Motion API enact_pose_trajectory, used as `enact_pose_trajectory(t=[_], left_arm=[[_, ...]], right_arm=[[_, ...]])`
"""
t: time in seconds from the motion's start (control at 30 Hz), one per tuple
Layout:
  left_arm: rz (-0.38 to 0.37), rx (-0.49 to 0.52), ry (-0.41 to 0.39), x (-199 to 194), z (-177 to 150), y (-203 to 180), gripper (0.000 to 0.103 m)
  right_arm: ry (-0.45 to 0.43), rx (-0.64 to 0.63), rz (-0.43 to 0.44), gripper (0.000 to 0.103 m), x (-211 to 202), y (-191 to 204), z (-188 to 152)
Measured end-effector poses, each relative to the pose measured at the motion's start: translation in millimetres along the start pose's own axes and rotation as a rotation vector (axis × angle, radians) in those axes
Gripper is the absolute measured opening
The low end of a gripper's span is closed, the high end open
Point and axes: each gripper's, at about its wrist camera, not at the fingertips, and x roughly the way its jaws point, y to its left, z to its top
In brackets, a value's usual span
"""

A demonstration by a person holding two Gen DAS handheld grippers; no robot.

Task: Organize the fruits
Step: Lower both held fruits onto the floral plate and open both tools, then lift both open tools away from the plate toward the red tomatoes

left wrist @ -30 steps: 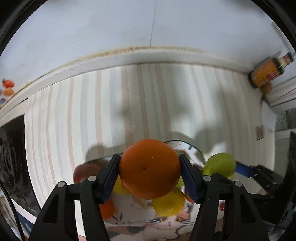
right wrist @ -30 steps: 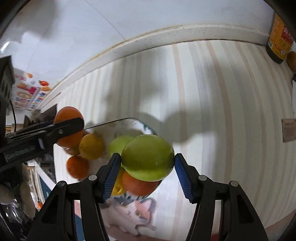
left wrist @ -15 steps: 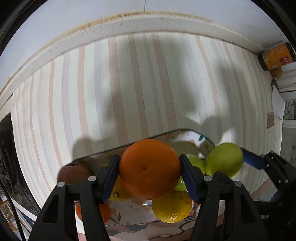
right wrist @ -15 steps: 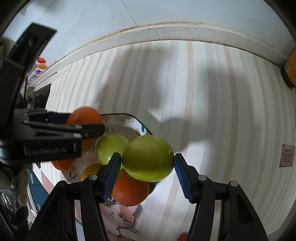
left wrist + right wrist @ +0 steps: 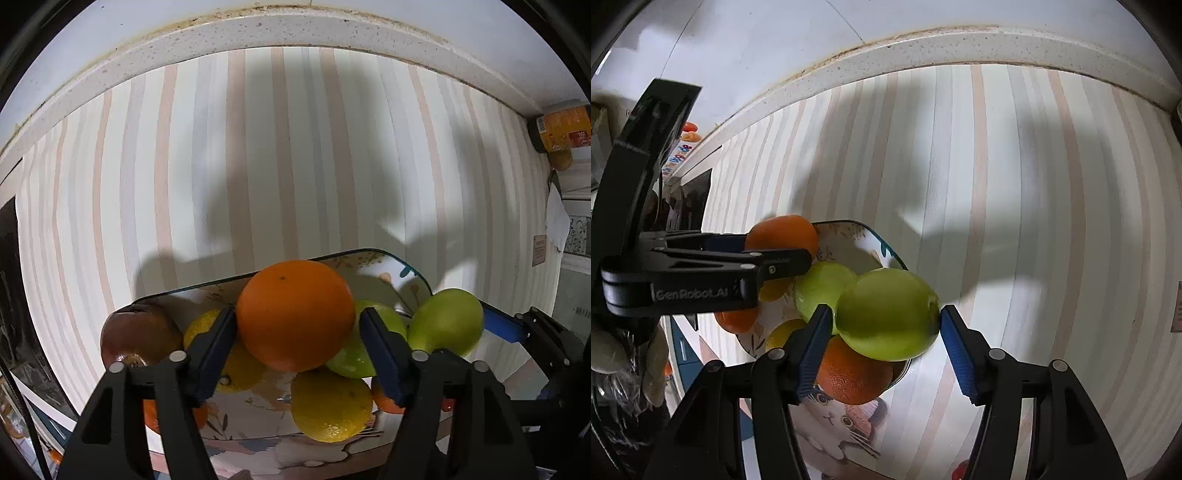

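Left wrist view: striped counter (image 5: 258, 147), then the cat-print tray (image 5: 384, 260) heaped with fruit. Over it the left gripper (image 5: 297, 332) is opening, its pads parting from the orange (image 5: 295, 314), apparently to drop it on the pile. Beside it, the right gripper (image 5: 884, 332) is also opening around the green apple (image 5: 886, 314), at the tray's edge.

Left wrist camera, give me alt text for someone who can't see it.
A round orange fruit sits between the left gripper's opening black-and-blue fingers, over a patterned plate of yellow, green and orange fruit. At right, another gripper brings a green fruit above the striped tablecloth.
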Motion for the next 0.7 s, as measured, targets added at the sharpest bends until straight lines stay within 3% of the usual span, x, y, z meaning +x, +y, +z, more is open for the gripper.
enact_pose_trajectory(t=[0.27,0.37,0.4,0.47,0.6,0.7], left_arm=[[-0.015,-0.042,-0.027,-14.9,-8.7,8.8,0.069],[-0.018,-0.052,-0.049,-25.3,-13.1,13.2,0.069],[-0.014,-0.056,-0.062,-30.6,-19.9,13.5,0.070],[-0.008,-0.067,-0.098,-39.9,-25.7,17.1,0.085],[0.088,-0.105,-0.207,-66.0,-42.6,26.4,0.091],[0.117,-0.146,-0.277,-77.1,-69.0,34.2,0.098]], right_arm=[[0.024,0.102,0.065,0.076,8.9,-13.5,-1.4],[0.029,0.113,0.054,0.088,9.8,-14.5,-3.0],[0.024,0.114,0.046,0.089,8.4,-14.3,-3.8],[0.011,0.099,0.015,0.094,3.4,-10.6,-5.9],[-0.037,0.046,-0.101,0.097,-11.9,4.2,-19.6],[-0.072,0.012,-0.175,0.097,-24.0,17.6,-35.2]])
